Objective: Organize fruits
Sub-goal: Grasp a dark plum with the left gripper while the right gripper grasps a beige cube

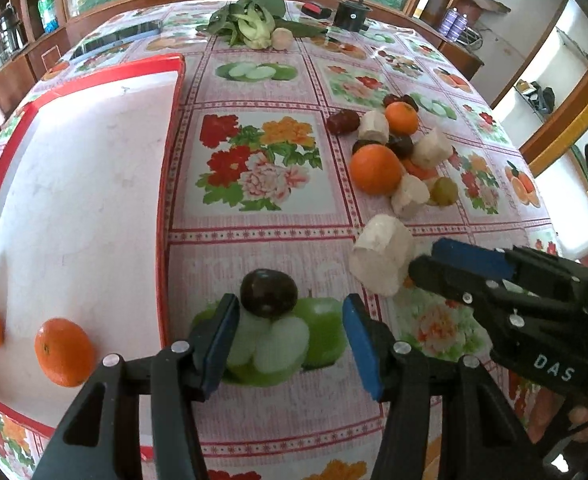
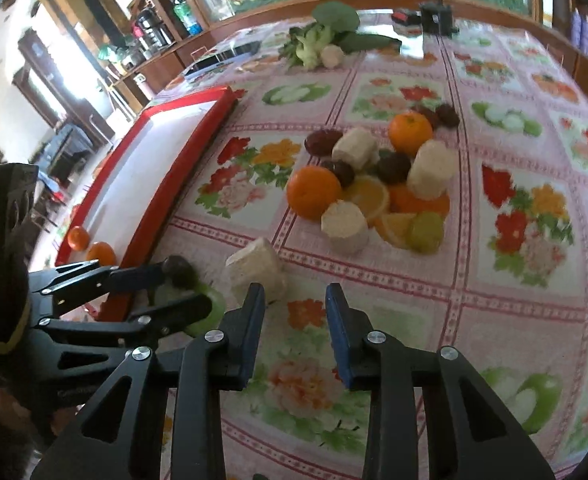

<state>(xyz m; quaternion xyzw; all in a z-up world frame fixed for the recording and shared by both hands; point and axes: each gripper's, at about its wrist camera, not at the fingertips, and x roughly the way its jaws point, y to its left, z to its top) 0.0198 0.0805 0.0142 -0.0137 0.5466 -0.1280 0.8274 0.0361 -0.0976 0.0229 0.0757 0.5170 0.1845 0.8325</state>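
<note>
Sorting the fruit into the red-edged tray (image 1: 94, 168) was our aim, and two mandarins (image 1: 64, 352) already lay in its near corner, so we judged the job only begun. Most of the fruit sat in a heap (image 2: 373, 184) well apart from the tray on the flowered tablecloth (image 1: 262, 92): oranges, orange slices, dark dates, a green grape and several pale peeled chunks. We held both tools steeply down over the near stretch of cloth, because two pieces lay there apart from the heap and were the easiest to take.

Our left gripper (image 1: 290, 332) hung with its jaws spread and nothing pressed between them; the dark round fruit (image 1: 268, 293) sat just beyond the blue pads, close to the left one, lined up for a grab that had not yet been made. It lay just beside the tray's red wall, so we reckoned a short carry would do.

Our right gripper (image 2: 294, 320) had its jaws narrowly parted and empty. The pale chunk (image 2: 256, 270) stood just past the left pad (image 2: 254, 320), at most brushing it, not between the pads. In the left wrist view that tool's fingers looked close together, tips near the chunk's side. We judged the gap too narrow for so broad a piece; it would have needed widening first, lest the chunk be pushed away.
</note>
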